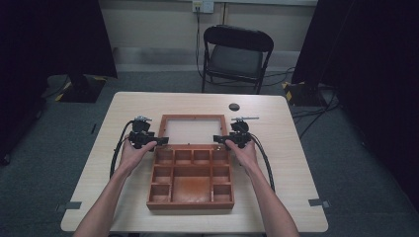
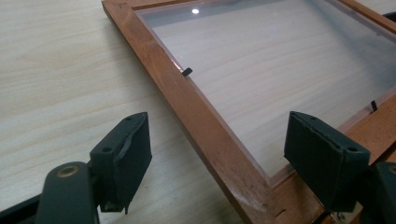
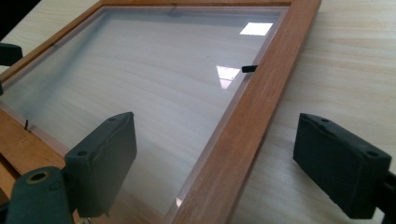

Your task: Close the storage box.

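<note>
Left gripper (image 2: 212, 161) stands with its jaws wide apart, straddling the left rail of the glazed wooden lid (image 2: 275, 70) and holding nothing; one jaw is over bare table, the other over the pane. Right gripper (image 3: 229, 163) is likewise wide open and empty-handed, its jaws set either side of the lid's right rail.

From the high view, the brown wooden compartment box (image 1: 190, 183) lies open at the middle of the pale wood-grain table (image 1: 286, 163) — divided tray toward the person, lid laid flat beyond it, joined along the hinge edge. The left gripper (image 1: 157, 142) and right gripper (image 1: 221, 139) sit at the two hinge corners, each held in a hand (image 1: 134, 154) (image 1: 243, 154).

Edges and clearance: bare tabletop runs to both sides of the box and beyond the lid's far rail. A small dark round disc (image 1: 234, 106) lies near the far edge, well apart from the lid. A black folding chair (image 1: 236, 55) stands past the table.

View differences: the gripper views show small black clips (image 2: 187, 72) (image 3: 249, 68) on the inner rails (retaining the pane, apparently) and ceiling-light reflections on the pane — too fine to make out from the high view. The tray's compartments, all empty, are seen from above.
</note>
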Tool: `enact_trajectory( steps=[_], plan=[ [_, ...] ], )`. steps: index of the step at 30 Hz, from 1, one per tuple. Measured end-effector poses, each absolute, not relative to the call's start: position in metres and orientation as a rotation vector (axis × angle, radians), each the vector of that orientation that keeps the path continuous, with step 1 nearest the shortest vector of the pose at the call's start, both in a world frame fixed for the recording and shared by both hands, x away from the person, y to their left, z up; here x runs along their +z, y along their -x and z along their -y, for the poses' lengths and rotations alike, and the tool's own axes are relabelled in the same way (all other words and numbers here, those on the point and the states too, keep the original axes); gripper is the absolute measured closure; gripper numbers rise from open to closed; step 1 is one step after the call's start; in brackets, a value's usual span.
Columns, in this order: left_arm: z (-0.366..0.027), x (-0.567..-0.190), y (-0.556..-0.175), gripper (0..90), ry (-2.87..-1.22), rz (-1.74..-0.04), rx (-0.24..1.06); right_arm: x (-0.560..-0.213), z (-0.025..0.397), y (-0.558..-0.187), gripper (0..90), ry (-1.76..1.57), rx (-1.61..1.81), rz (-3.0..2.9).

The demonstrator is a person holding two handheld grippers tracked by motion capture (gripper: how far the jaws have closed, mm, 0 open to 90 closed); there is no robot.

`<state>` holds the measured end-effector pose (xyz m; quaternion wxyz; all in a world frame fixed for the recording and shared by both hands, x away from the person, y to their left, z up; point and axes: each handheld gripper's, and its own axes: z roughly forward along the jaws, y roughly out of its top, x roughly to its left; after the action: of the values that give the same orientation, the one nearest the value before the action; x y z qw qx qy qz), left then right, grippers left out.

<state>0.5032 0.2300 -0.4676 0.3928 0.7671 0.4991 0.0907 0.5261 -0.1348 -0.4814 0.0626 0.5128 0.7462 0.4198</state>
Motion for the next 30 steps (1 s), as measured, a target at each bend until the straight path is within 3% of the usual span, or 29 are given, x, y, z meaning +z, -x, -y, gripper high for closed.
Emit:
enact_trajectory(
  steps=[17,21,30],
  plan=[
    [-0.223,-0.467,-0.507,24.0,-1.967,-1.255,0.185,-0.491,0.125,-0.534,13.9,-1.663,1.397,-2.304],
    [-0.223,-0.468,-0.509,23.4,-1.962,-1.257,0.169,-0.490,0.132,-0.534,22.7,-1.698,1.439,-2.289],
    [-0.227,-0.468,-0.510,23.0,-1.953,-1.256,0.149,-0.491,0.138,-0.535,27.9,-1.694,1.497,-2.265]
  ],
)
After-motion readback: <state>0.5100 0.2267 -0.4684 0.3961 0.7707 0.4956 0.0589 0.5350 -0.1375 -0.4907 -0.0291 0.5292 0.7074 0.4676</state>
